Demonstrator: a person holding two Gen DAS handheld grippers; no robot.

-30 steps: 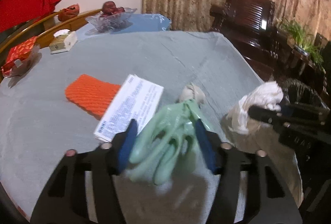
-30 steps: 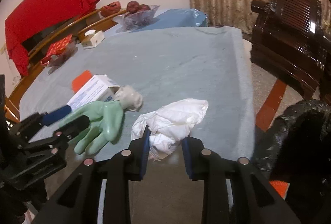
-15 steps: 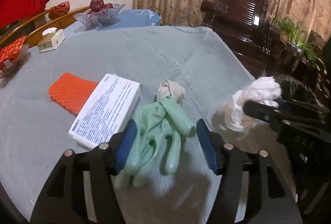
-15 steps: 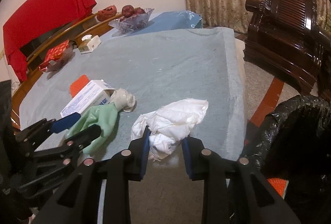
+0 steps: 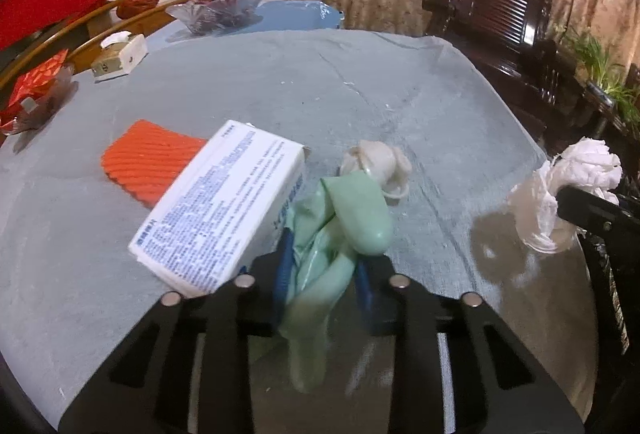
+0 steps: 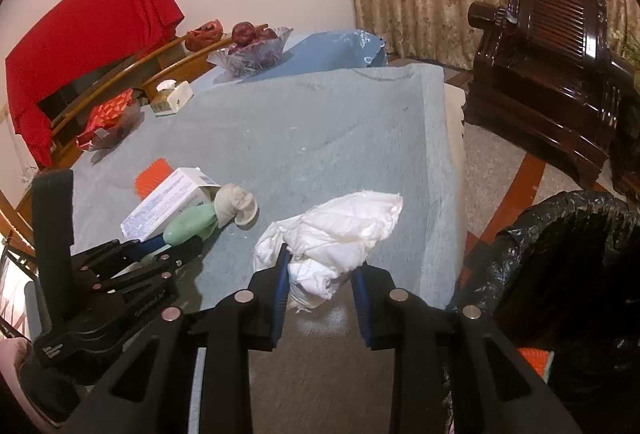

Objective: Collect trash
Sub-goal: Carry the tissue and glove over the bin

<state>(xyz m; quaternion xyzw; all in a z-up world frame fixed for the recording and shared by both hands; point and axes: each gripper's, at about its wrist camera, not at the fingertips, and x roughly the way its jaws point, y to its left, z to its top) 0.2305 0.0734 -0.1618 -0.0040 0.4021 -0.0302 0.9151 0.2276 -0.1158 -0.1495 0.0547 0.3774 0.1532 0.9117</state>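
A pale green rubber glove (image 5: pixel 352 218) with a whitish balled cuff (image 5: pixel 376 161) lies near the front edge of the grey-blue tablecloth (image 5: pixel 280 81). My left gripper (image 5: pixel 324 274) is closing on it, and the blue pads squeeze the bunched glove fingers. From the right wrist view the glove (image 6: pixel 188 224) sits in the left gripper (image 6: pixel 168 250) at lower left. My right gripper (image 6: pixel 320 274) is shut on a crumpled white tissue wad (image 6: pixel 332 234), held just off the table edge. A black-lined trash bin (image 6: pixel 568 234) stands to its right.
A white printed box (image 5: pixel 224 205) touches the glove's left side, with an orange ribbed pad (image 5: pixel 148 161) behind it. Farther back are a glass fruit bowl (image 5: pixel 220 9), a tissue box (image 5: pixel 120 55) and a red packet (image 5: pixel 36 89). A dark wooden chair (image 6: pixel 552 45) stands right.
The left jaws, earlier spread wide around the flat glove, have closed and bunched its fingers together. The left gripper has edged forward toward the box. The right gripper and its tissue have not moved.
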